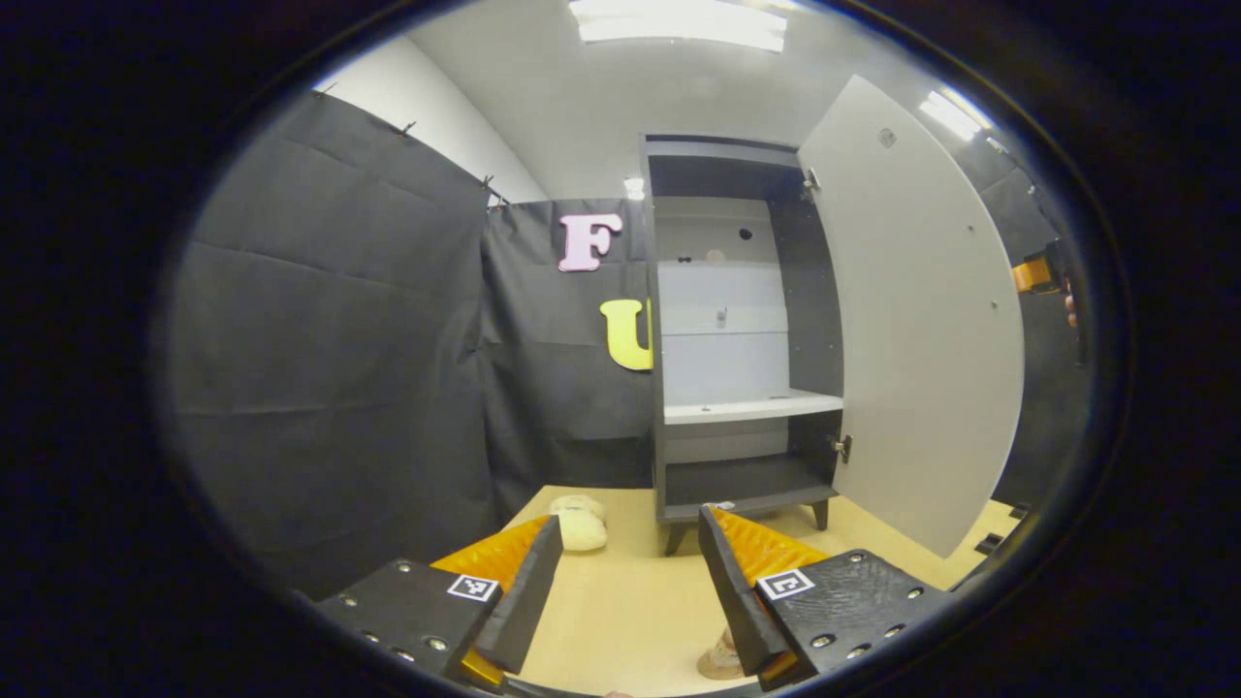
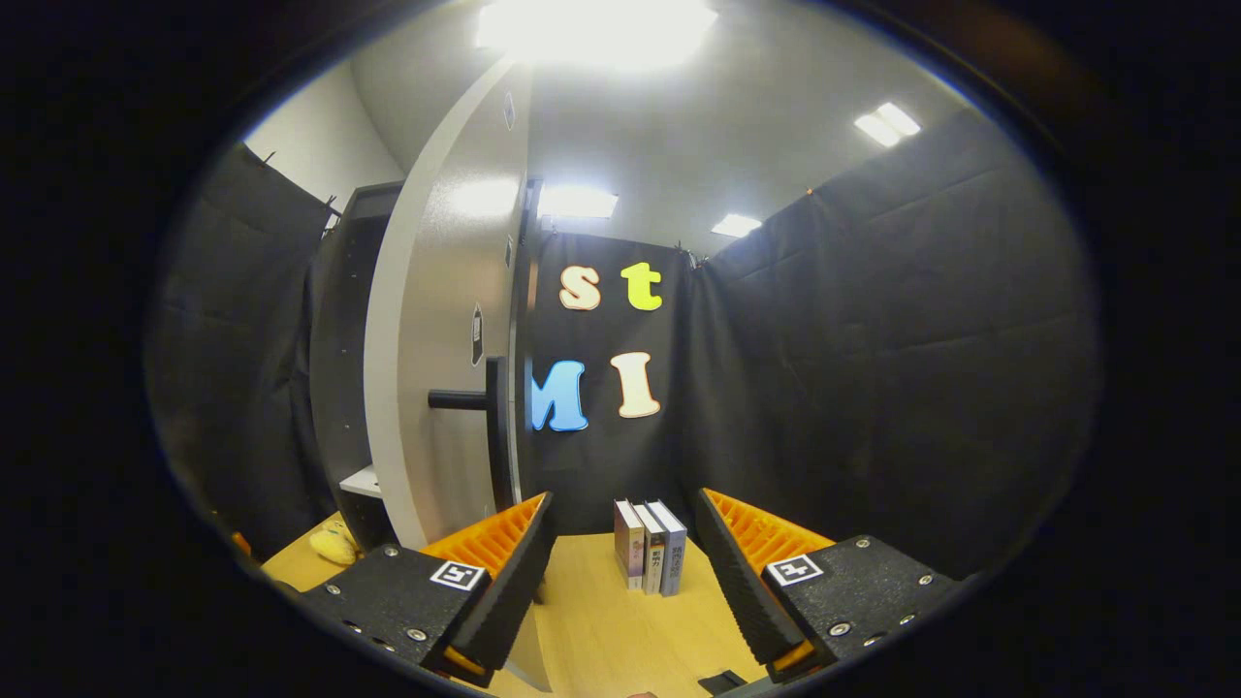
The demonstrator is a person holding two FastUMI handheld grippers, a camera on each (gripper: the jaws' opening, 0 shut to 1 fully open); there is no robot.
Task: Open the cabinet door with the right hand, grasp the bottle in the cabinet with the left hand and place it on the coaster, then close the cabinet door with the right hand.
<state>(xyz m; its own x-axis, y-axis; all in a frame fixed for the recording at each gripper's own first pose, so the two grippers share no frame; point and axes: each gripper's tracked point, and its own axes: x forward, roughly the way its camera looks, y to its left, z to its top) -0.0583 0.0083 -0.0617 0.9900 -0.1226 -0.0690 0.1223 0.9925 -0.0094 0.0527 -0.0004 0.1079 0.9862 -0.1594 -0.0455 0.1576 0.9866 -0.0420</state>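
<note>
Smooth flat cabinet door (image 1: 921, 320) swung open beside dark boxy cabinet (image 1: 742, 330).

Both views low—sharing the cabinet door (image 1: 921, 320)

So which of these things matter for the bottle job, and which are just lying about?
Job: dark grey cabinet, its pale open door, black bar handle on that door.
Lying about: three upright books on the wooden table, cream soft lump near the cabinet.
</note>
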